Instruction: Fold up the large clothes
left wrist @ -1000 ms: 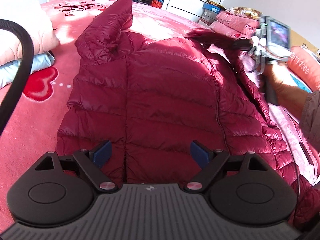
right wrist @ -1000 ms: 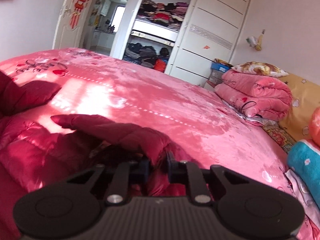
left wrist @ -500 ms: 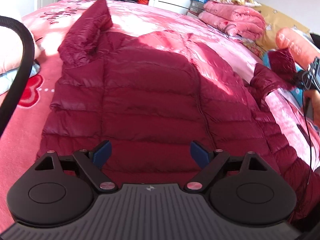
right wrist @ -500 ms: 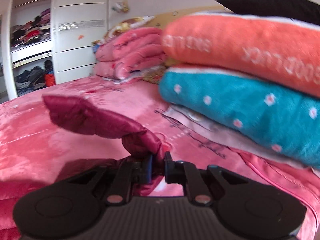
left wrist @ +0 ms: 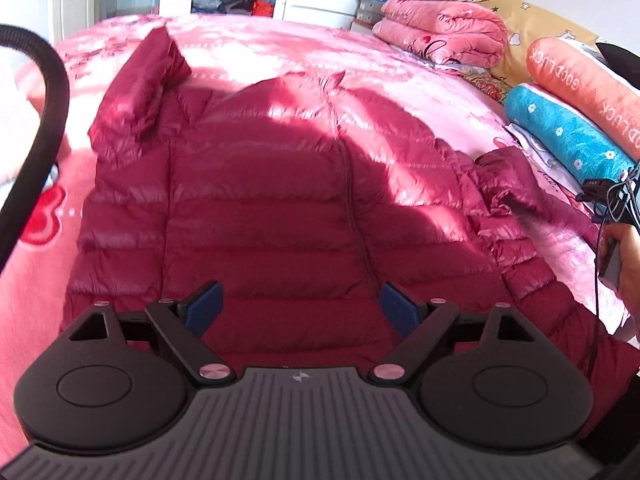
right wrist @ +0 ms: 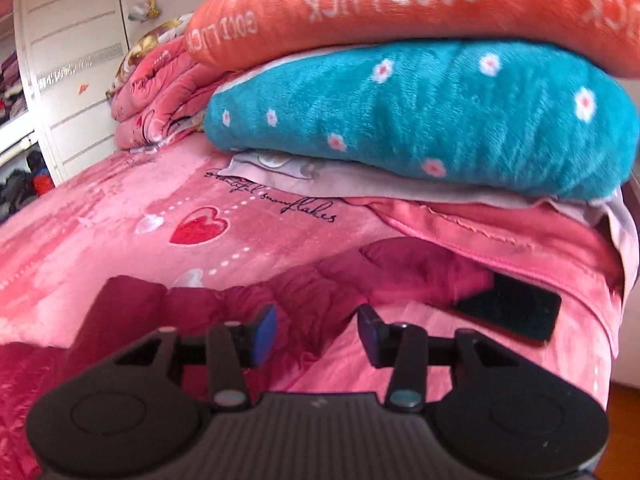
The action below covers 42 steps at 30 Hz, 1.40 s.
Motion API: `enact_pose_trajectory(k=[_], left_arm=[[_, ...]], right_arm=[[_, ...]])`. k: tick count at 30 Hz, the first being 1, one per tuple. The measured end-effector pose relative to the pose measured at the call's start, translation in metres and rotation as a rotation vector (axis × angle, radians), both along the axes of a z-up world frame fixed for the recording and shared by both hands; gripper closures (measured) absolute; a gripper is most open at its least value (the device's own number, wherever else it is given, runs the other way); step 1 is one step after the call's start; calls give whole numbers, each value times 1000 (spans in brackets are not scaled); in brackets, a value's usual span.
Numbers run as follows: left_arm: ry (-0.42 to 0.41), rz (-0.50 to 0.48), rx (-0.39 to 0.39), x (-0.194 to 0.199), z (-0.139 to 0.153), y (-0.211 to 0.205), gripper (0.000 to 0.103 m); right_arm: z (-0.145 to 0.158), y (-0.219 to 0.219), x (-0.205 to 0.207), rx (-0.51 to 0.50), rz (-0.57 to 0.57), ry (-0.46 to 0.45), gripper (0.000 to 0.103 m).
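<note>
Left wrist: above jacket hem, facing 12 o'clock. Right wrist: low, close over sleeve. Shared: sleeve, teal pillow.

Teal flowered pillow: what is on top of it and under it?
An orange GOOD LUCK pillow lies on the teal pillow; beneath, a pale lilac cloth edge shows, the rest covered.

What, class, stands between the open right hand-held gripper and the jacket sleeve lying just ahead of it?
Nothing visible does. The right hand-held gripper is open with the sleeve of the maroon jacket directly ahead. A dark phone lies off to the right on the pink bedspread, beside the sleeve end, outside that path.
</note>
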<state>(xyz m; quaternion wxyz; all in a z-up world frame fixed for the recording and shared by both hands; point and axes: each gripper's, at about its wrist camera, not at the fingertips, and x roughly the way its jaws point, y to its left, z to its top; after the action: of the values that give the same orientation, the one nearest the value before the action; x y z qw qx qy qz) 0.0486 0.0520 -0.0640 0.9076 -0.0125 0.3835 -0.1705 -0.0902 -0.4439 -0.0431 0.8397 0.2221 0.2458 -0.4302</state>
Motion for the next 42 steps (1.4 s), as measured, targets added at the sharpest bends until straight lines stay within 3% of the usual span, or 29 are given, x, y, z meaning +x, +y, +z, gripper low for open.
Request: enact_pose_trajectory(k=[3, 8, 11, 13, 16, 19, 25, 31, 39, 42], left_arm=[[-33, -8, 14, 5, 9, -1, 0], [-90, -20, 29, 18, 23, -3, 0], [-116, -17, 22, 33, 30, -6, 0], [-120, -4, -8, 46, 31, -7, 0], [-129, 4, -46, 71, 32, -10, 0], [-156, 22, -61, 101, 30, -13, 0], [-197, 91, -108, 163, 25, -19, 0], [-213, 98, -125, 222, 9, -33, 0], [-177, 109, -133, 284, -16, -51, 0], [-154, 55, -146, 287, -24, -57, 0]], right_arm=[[12, 20, -12, 0, -10, -74, 28], [45, 56, -23, -26, 29, -231, 20], [63, 77, -18, 34, 91, -339, 17], [70, 98, -7, 70, 160, -377, 9], [62, 128, 12, 141, 255, -415, 6], [38, 159, 34, 202, 356, -383, 6], [-2, 196, 76, 178, 521, -247, 6], [-19, 194, 96, 221, 540, -219, 6], [-26, 194, 100, 319, 534, -209, 4], [-26, 191, 102, 332, 533, -212, 3]])
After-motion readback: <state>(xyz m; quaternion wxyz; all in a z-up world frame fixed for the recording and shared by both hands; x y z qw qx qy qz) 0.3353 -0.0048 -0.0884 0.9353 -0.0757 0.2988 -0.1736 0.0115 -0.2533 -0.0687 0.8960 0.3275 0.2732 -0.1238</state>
